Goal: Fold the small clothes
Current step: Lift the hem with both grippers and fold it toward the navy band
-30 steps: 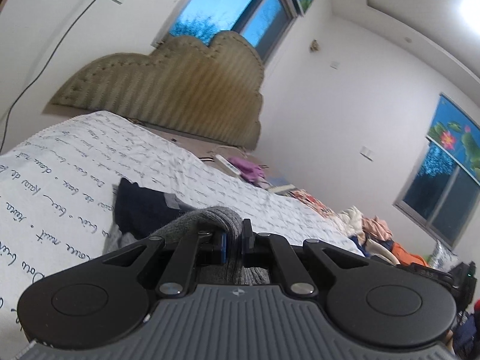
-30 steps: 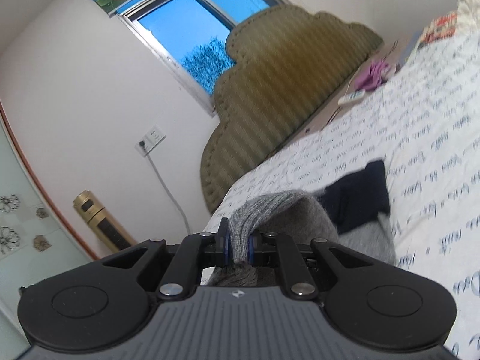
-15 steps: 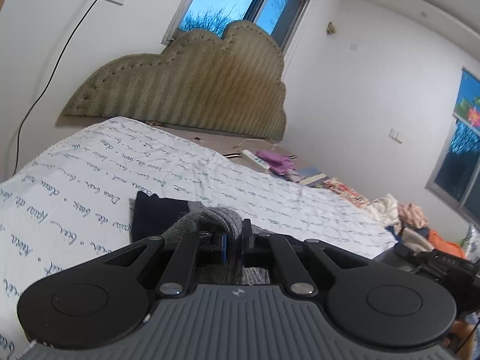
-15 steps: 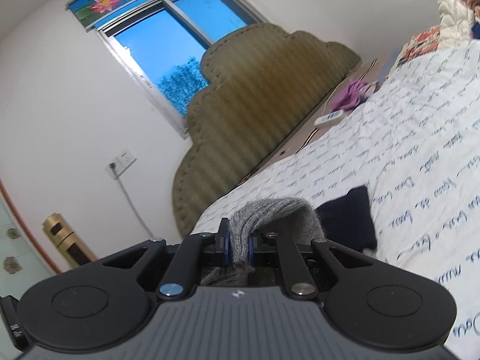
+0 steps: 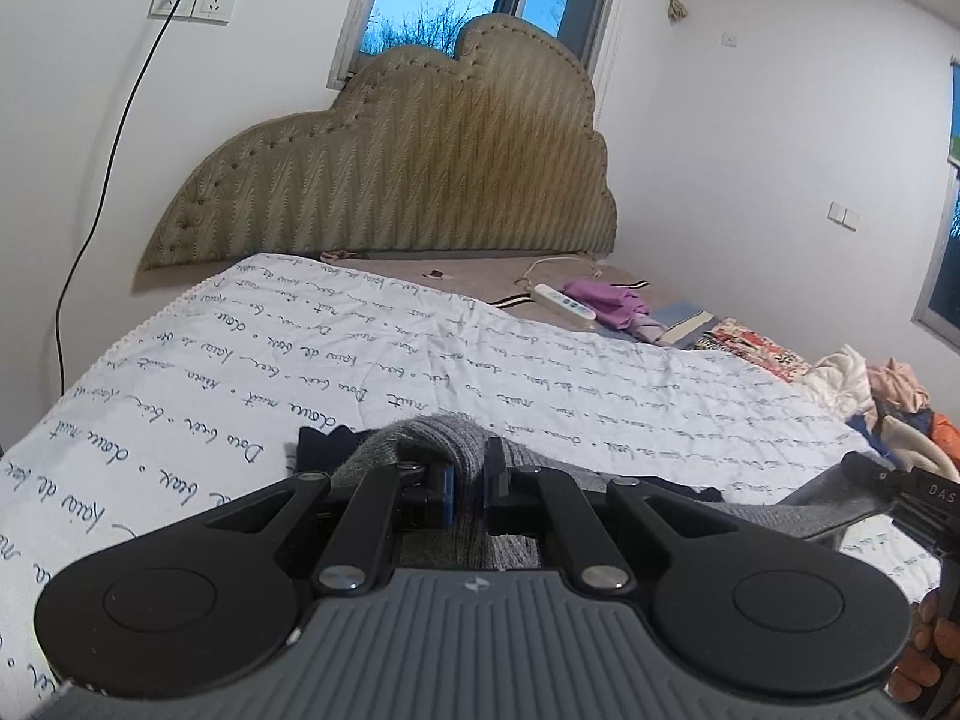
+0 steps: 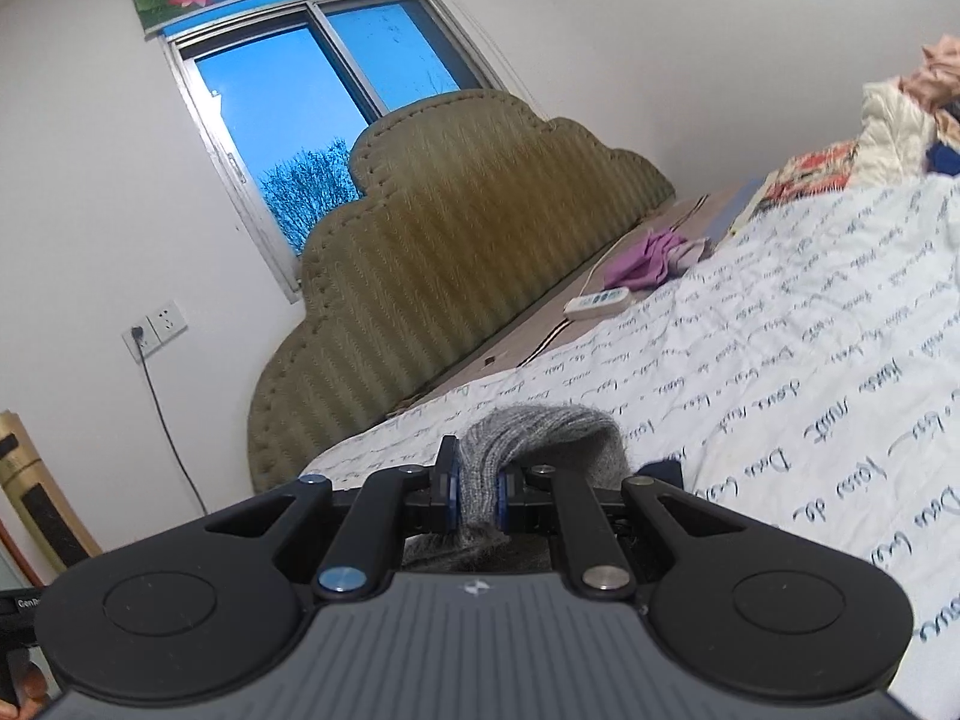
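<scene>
As both views swing level across the bed since a second ago, the left claw (image 5: 467,483) and right claw (image 6: 477,492) each stay pinching the grey knit (image 5: 444,441), its navy part (image 5: 321,447) now nearly hidden behind them, so the fold looks under way

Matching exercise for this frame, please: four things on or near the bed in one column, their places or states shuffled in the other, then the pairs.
1. grey knit
2. navy cloth
3. power strip
4. headboard

A. against the wall under the window
B. pinched in both grippers
C. flat on the sheet beside the grey knit
D. next to purple fabric

Pairs: 1-B, 2-C, 3-D, 4-A
</scene>
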Demonstrator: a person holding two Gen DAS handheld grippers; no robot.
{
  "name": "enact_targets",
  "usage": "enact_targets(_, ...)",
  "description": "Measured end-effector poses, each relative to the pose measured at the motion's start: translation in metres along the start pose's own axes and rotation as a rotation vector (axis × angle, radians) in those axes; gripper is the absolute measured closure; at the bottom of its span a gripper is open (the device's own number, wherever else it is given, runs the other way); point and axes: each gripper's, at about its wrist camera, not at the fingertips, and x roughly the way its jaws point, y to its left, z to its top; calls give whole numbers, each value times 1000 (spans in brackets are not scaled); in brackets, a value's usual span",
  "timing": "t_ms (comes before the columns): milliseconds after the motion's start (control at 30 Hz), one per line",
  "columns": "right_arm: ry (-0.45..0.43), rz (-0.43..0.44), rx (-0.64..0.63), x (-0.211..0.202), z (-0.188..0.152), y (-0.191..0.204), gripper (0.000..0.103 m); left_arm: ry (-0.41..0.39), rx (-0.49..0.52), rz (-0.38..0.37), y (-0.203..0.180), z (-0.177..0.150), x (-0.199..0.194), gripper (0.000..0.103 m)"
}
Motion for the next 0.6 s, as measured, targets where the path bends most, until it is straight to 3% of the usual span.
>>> enact_targets(600, 24, -55, -33, 60, 3, 1, 92, 107, 67, 81, 10, 20, 83, 96)
